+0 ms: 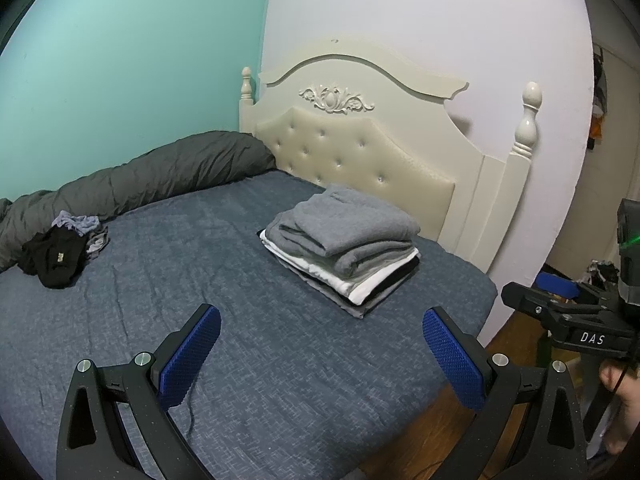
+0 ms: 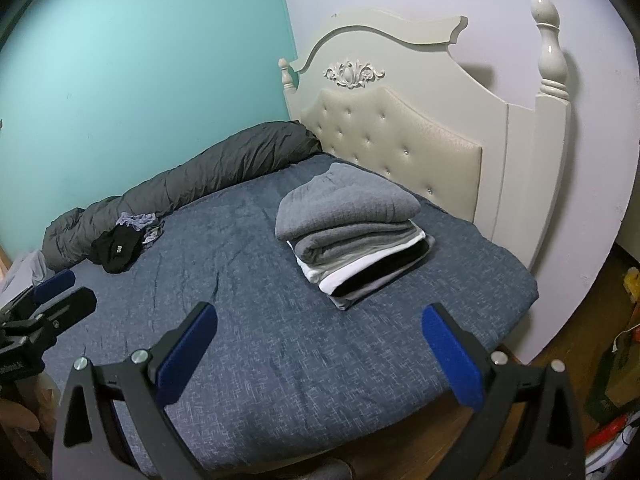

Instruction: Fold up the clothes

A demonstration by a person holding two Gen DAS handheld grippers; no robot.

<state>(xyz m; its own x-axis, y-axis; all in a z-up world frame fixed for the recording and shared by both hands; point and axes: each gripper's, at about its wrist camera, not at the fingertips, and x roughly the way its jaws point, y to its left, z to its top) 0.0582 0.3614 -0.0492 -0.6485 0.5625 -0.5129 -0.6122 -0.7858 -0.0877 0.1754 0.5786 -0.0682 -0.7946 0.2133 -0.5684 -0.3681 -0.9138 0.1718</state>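
A stack of folded clothes (image 1: pixel 344 248) (image 2: pixel 352 236), grey on top with white and black layers below, rests on the blue bed (image 1: pixel 200 260) (image 2: pixel 240 280) near the headboard. A small heap of unfolded clothes (image 1: pixel 64 248) (image 2: pixel 124 240), black and pale blue-grey, lies at the far left by the rolled duvet. My left gripper (image 1: pixel 320 356) hovers open over the near part of the bed, nothing between its blue pads. My right gripper (image 2: pixel 320 352) is open too, empty, short of the stack. Each gripper shows at the edge of the other's view.
A rolled dark grey duvet (image 1: pixel 140 176) (image 2: pixel 192 176) lies along the teal wall. The cream tufted headboard (image 1: pixel 360 140) (image 2: pixel 400 128) stands behind the stack. Wooden floor (image 2: pixel 560 320) and clutter lie to the right of the bed. A hand (image 1: pixel 624 388) holds the other gripper.
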